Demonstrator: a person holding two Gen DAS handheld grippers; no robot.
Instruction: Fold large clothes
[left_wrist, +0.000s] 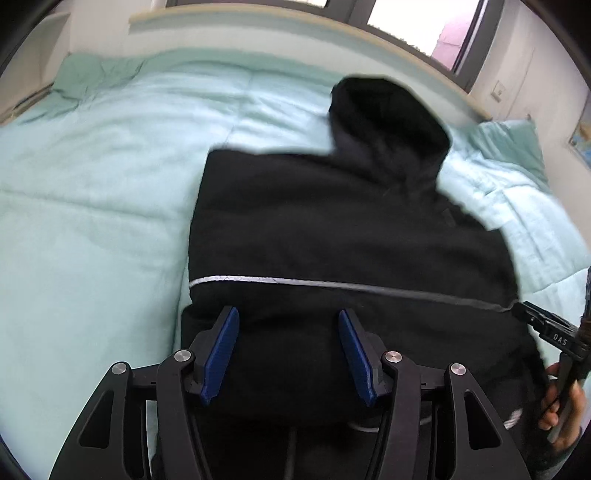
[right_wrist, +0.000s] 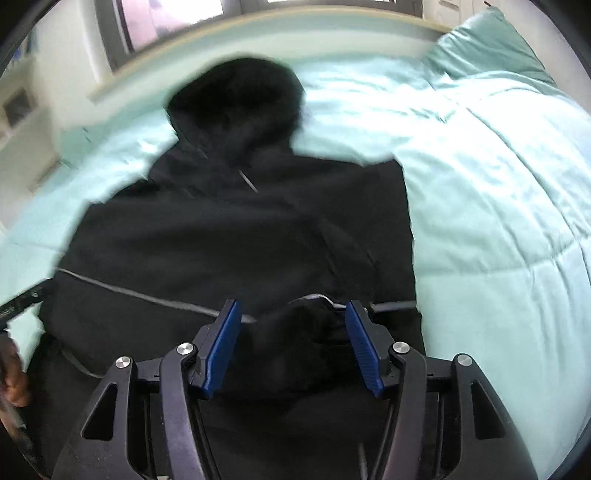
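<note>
- A pale mint-green quilted comforter (left_wrist: 92, 192) is covering the bed and is lying bare along the left side of the left wrist view.
- The left hand-held gripper (left_wrist: 288, 350), black with blue ribbed pads, is pointing down at the near hem; its jaws are standing partly apart with black fabric between them, and whether the pads are pressing on it cannot be told.
- A black hooded sweatshirt of thick soft fabric (left_wrist: 332, 229) is lying on the comforter, hood (left_wrist: 388, 122) towards the headboard, sides folded inward to a narrow block, with a thin grey-white stripe (left_wrist: 258, 278) running across its lower part.
- The right hand-held gripper (right_wrist: 293, 343), of the same make, is pointing down at the hem on the other side; a bunched fold of black cloth is sitting between its half-open jaws and seems to be touching the right pad, but a firm grip cannot be told.
- A bare hand (left_wrist: 561, 402) is holding the right tool's handle at the right edge of the left view.
- A mint-green pillow (right_wrist: 487, 48) is lying at the far right corner.
</note>
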